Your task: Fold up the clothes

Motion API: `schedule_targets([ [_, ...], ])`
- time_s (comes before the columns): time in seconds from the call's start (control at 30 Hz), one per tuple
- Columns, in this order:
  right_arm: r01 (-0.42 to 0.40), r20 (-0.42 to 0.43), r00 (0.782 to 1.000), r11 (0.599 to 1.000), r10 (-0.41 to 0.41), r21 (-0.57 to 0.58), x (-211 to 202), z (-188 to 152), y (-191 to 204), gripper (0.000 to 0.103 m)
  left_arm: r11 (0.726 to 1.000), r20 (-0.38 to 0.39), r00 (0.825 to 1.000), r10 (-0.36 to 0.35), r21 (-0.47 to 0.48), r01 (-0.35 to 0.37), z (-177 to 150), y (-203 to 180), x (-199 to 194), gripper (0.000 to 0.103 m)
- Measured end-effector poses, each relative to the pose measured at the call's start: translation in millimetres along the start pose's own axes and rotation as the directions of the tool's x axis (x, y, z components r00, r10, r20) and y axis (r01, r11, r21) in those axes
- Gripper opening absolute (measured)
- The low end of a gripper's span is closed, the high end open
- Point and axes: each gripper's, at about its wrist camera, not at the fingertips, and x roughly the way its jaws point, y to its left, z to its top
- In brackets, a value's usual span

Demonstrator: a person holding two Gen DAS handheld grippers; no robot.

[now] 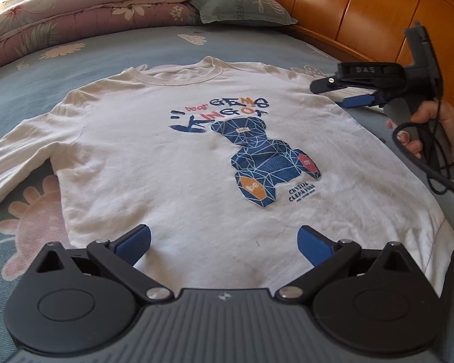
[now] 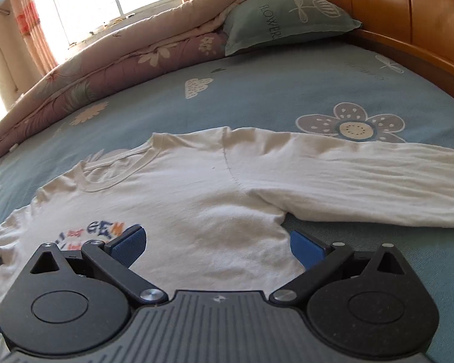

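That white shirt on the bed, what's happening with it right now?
A person holds a gripper in each hand over a white long-sleeved shirt with a blue bear print, spread face-up and flat on the blue flowered bedsheet. The left gripper is open at the hem. The right gripper is open near the armpit of the outstretched sleeve. Neither grips any cloth, and no fold has been made yet.
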Motion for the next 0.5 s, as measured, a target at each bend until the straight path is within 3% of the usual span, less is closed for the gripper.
schedule_targets([
  [0.17,-0.094,-0.077,0.994,0.985,0.083,-0.146,-37.9,-27.4,38.7,0.103,0.999,0.014,0.999,0.035,-0.041,-0.034,3.3,7.5,-10.3,0.102],
  [0.37,-0.103,-0.129,0.99,0.939,0.064,-0.328,-64.3,-82.7,87.4,0.103,0.997,0.032,0.997,0.071,-0.02,-0.07,1.8,-1.3,-16.8,0.102],
  [0.5,-0.112,-0.172,0.984,0.927,0.053,-0.357,-77.9,-117.4,101.4,0.103,0.999,0.054,0.997,0.05,-0.001,-0.051,2.4,-7.6,-25.3,0.102],
])
